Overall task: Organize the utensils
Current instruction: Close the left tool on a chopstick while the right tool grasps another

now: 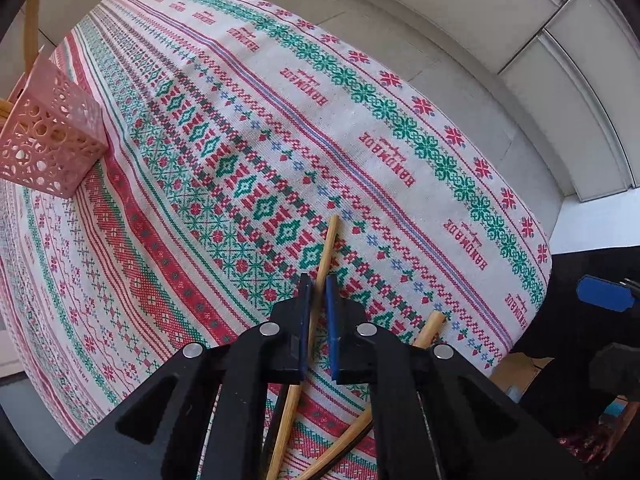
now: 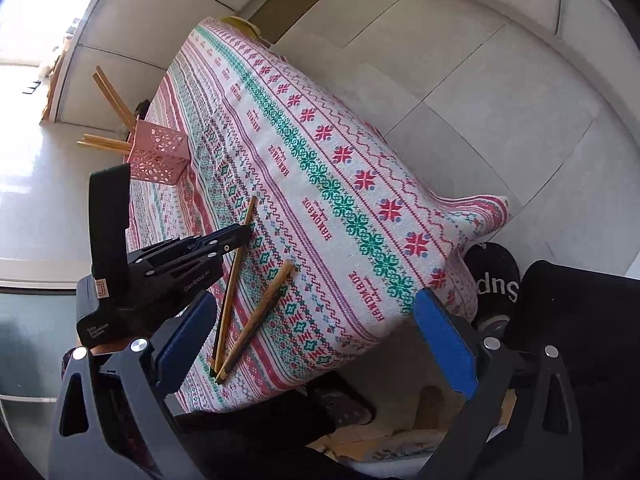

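Pale floor tiles surrounded the table (image 2: 400,208), which was draped in a red, green and white cross-stitch cloth (image 1: 248,128) printed with "HANDMADE". Your pink perforated holder (image 2: 158,154) stood near the far left edge of the cloth, with several chopsticks (image 2: 114,98) leaning out of it up and to the left. Your right gripper (image 2: 316,340) hung past the near edge with its blue pads spread wide, holding nothing. Your left gripper (image 1: 319,292) sat low over the cloth, its jaws nearly closed around one chopstick (image 1: 326,248); whether the pads actually pressed it, you could not tell. That stick's long axis ran away from you, its far tip pointing toward the table's middle. A second chopstick (image 2: 262,316) lay just beside it, angled right, the two near ends converging at the near edge.
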Motion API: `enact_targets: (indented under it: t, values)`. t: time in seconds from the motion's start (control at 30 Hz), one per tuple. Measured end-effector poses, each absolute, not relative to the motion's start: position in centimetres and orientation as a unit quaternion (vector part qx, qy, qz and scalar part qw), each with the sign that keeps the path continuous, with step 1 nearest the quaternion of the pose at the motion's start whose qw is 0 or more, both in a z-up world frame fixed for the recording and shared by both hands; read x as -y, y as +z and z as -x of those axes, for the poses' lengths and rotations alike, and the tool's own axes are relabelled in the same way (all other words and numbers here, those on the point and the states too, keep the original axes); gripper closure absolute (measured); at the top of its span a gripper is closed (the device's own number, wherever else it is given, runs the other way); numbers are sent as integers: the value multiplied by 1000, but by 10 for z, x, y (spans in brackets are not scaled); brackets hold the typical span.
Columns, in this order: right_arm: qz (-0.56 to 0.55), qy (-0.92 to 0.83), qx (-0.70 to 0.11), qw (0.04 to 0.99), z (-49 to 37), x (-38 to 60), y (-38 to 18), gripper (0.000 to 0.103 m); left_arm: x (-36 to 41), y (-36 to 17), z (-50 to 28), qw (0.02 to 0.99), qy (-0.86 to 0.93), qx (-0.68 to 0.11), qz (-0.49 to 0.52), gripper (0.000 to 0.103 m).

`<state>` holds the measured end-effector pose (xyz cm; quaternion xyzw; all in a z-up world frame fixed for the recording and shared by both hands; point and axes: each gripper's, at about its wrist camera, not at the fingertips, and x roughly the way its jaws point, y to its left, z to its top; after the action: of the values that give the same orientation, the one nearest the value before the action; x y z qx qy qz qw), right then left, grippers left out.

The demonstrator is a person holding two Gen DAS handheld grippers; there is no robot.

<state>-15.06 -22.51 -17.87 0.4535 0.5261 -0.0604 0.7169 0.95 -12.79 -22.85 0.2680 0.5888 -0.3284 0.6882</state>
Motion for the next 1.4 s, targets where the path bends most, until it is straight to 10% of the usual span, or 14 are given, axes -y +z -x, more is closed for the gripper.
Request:
enact_targets:
  t: [0.23,0.67,0.8,1.0,1.17,1.4]
  values:
    - [-460,-58,-551,694,116,202,-202,10,64,-186,-34,747,-327,-555,-166,97]
    - [-316,-146,-595,725,74,134,-199,49,-19,-127,-35,819,-323,-470,-65,98]
    - [-290,-157,-580,745,63,122,-201,87,-27,-139,-38,817,-327,-473,-48,98]
    - [-307,-158,-561,752,34,149,-205,92,-29,-172,-57,792,-311,-524,-36,96]
    - [-329,-146,-574,736,13,167,-205,92,-1,-194,-69,767,-302,-563,-61,67]
    - [-342,-117,-591,721,22,171,-206,72,49,-213,-76,761,-271,-570,-149,64]
